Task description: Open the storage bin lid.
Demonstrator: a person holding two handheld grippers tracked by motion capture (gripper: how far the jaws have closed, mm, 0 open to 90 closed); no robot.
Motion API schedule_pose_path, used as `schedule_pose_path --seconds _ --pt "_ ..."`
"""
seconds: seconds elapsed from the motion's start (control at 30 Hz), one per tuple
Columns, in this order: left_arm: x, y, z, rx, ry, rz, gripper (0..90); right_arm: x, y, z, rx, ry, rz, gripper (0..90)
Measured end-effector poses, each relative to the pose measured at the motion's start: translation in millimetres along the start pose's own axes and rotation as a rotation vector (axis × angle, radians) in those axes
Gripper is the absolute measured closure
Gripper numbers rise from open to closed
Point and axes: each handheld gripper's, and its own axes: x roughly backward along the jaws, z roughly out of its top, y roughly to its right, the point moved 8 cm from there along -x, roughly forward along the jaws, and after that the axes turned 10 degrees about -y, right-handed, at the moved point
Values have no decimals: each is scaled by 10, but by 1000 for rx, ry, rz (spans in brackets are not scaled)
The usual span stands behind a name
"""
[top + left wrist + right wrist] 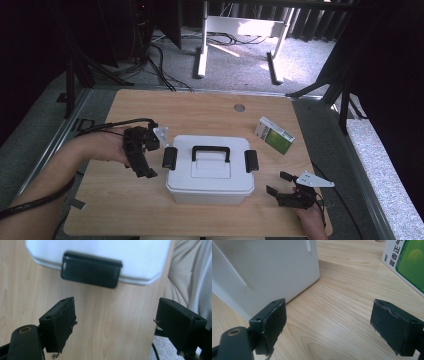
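Both forearms enter from the near edge; left gripper (142, 159), jaws wide and empty, hangs just beside the white box's (210, 172) left latch (169, 158), nearer it than right gripper (286, 189), also wide.

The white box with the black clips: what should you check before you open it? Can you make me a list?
1. Left gripper open, nothing between its jaws: ok.
2. Right gripper open, nothing between its jaws: ok.
3. Left clip of the white box right ahead of the left gripper: ok.
4. Right clip undone: cannot tell.
5. Handle lying flat on the lid: ok.
6. Green and white carton apart from the box: ok.
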Motion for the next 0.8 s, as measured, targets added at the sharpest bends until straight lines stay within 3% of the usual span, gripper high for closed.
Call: schedule_pose_path --seconds 0.8 --pt "35 -116 699 -96 -13 0 187 -1 2 -13 -4 -3 10 130"
